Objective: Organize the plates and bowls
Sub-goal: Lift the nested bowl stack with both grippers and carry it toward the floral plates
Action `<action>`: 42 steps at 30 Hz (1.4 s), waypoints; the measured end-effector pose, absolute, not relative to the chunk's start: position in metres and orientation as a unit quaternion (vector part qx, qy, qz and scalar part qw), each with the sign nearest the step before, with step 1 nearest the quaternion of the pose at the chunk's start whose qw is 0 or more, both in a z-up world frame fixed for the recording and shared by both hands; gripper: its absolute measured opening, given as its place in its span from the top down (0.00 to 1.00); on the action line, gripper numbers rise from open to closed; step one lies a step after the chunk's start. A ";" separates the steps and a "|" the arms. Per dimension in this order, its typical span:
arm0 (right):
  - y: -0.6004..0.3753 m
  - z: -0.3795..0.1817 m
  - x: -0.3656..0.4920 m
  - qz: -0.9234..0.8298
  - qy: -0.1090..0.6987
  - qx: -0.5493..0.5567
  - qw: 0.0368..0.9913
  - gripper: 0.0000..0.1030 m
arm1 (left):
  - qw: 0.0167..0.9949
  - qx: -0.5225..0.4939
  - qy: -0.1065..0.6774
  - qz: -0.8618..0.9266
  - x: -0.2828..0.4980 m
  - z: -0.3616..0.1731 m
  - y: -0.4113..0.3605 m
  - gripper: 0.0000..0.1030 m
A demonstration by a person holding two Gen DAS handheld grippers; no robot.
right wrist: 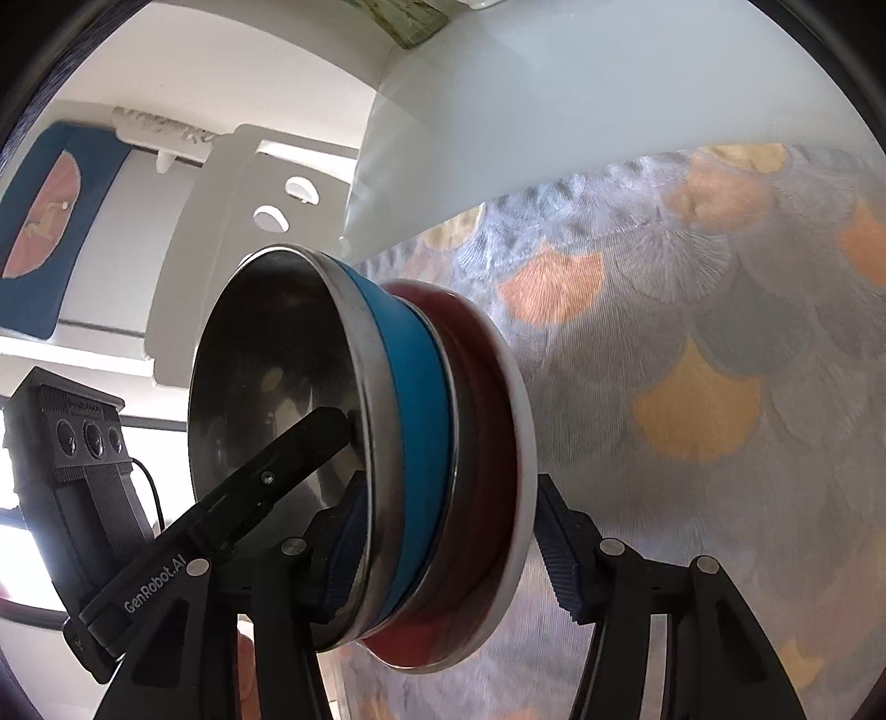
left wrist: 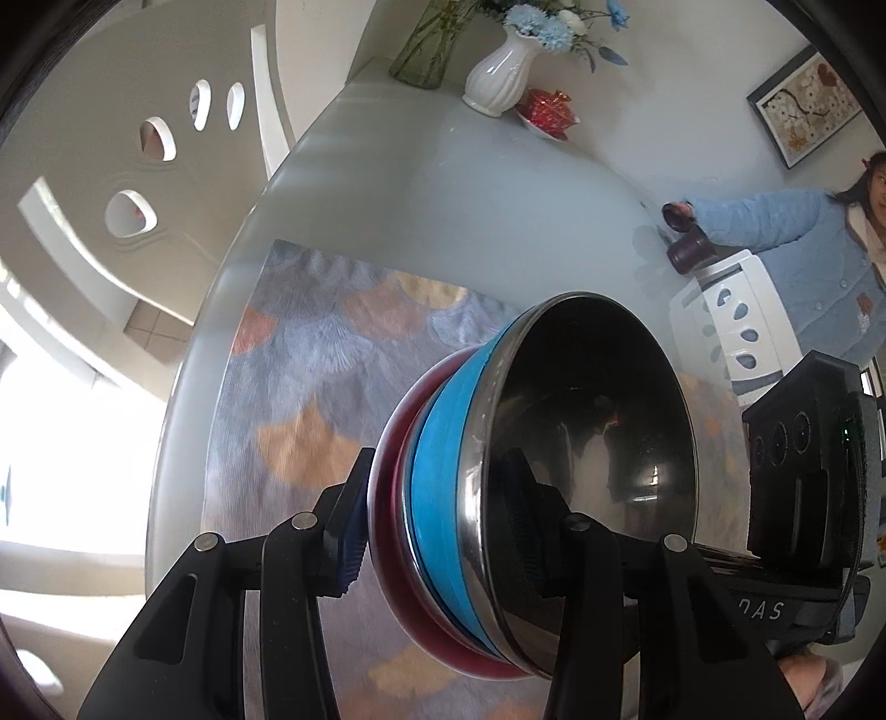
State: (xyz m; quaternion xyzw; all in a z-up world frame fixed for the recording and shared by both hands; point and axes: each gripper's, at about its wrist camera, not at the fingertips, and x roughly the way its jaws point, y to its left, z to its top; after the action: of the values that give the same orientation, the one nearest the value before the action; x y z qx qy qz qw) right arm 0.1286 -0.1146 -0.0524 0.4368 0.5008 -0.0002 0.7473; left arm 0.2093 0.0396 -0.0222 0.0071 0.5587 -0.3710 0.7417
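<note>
A stack of nested bowls is held off the table between both grippers: a steel-lined blue bowl [left wrist: 437, 459] sits inside a dark red bowl [left wrist: 390, 498]. It also shows in the right wrist view, blue bowl [right wrist: 415, 443] and red bowl [right wrist: 487, 471]. My left gripper [left wrist: 437, 526] is shut on the stack's rim, one finger inside the steel bowl, one outside on the red one. My right gripper [right wrist: 448, 548] is shut on the opposite rim the same way. The stack hangs above a patterned placemat [left wrist: 310, 387].
The round white glass table [left wrist: 470, 210] carries a white vase [left wrist: 498, 72] with blue flowers, a glass vase [left wrist: 421, 50] and a small dish with red wrapping [left wrist: 548, 113] at the far edge. White chairs [left wrist: 127, 144] stand around. A person in a blue jacket [left wrist: 786, 232] stands on the right.
</note>
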 end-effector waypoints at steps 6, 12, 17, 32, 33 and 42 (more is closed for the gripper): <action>-0.106 -0.037 0.097 -0.003 0.499 0.454 0.738 0.50 | 0.743 0.007 0.559 -0.369 0.180 -0.006 0.057 0.60; -0.093 -0.022 0.069 0.000 0.505 0.450 0.736 0.50 | 0.743 0.008 0.560 -0.366 0.154 0.005 0.068 0.60; -0.085 -0.013 0.049 0.001 0.502 0.448 0.740 0.50 | 0.745 0.010 0.556 -0.367 0.133 0.013 0.077 0.60; -0.076 0.002 -0.014 0.008 0.489 0.448 0.748 0.50 | 0.745 0.019 0.548 -0.379 0.067 0.031 0.091 0.61; -0.076 0.003 -0.021 0.009 0.487 0.450 0.748 0.50 | 0.745 0.016 0.549 -0.378 0.064 0.031 0.092 0.61; -0.070 0.006 -0.068 0.024 0.498 0.443 0.745 0.50 | 0.752 0.002 0.554 -0.358 0.009 0.032 0.105 0.62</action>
State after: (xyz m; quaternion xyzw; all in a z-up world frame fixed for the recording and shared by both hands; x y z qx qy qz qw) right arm -0.0682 -0.0699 0.0056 0.4428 0.4977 0.0242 0.7454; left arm 0.0093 0.1048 0.0319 0.0023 0.5539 -0.3581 0.7516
